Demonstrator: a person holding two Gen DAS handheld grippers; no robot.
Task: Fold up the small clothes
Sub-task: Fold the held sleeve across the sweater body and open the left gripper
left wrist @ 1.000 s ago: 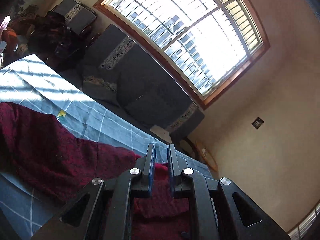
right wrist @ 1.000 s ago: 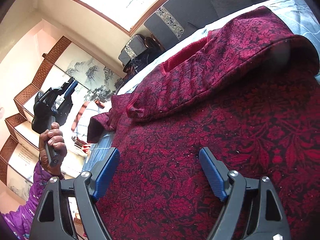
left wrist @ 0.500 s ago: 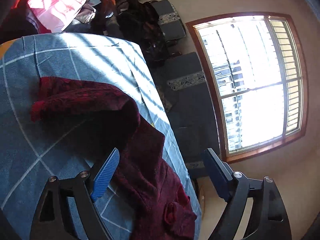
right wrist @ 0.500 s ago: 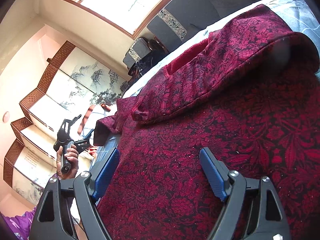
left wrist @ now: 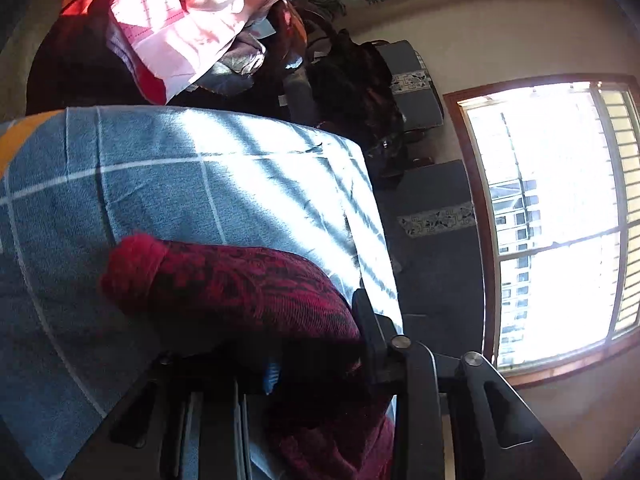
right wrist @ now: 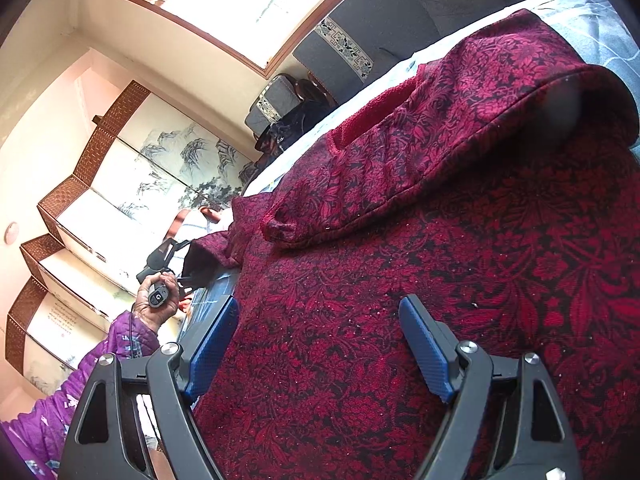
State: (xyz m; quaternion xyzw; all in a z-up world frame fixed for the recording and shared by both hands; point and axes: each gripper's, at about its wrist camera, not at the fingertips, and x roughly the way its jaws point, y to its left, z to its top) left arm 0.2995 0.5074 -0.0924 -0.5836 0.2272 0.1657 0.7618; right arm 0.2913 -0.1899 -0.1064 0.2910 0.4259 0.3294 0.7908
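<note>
Left gripper (left wrist: 316,364) clamped on a sleeve (left wrist: 240,280) of the red jacket (right wrist: 400,280), cuff sticking out over the blue cloth (left wrist: 200,184). Right gripper (right wrist: 320,344) spread wide, hovering just above the jacket's body, spread on that cloth. Beyond: clothes pile (left wrist: 192,28), window (left wrist: 560,220).

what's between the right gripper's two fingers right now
In the right wrist view, the right gripper is open, and the red patterned garment fills the gap between its blue pads; nothing else lies there.

Black tool (right wrist: 316,344), blue pads (right wrist: 420,344), purple sleeve (right wrist: 100,360).
</note>
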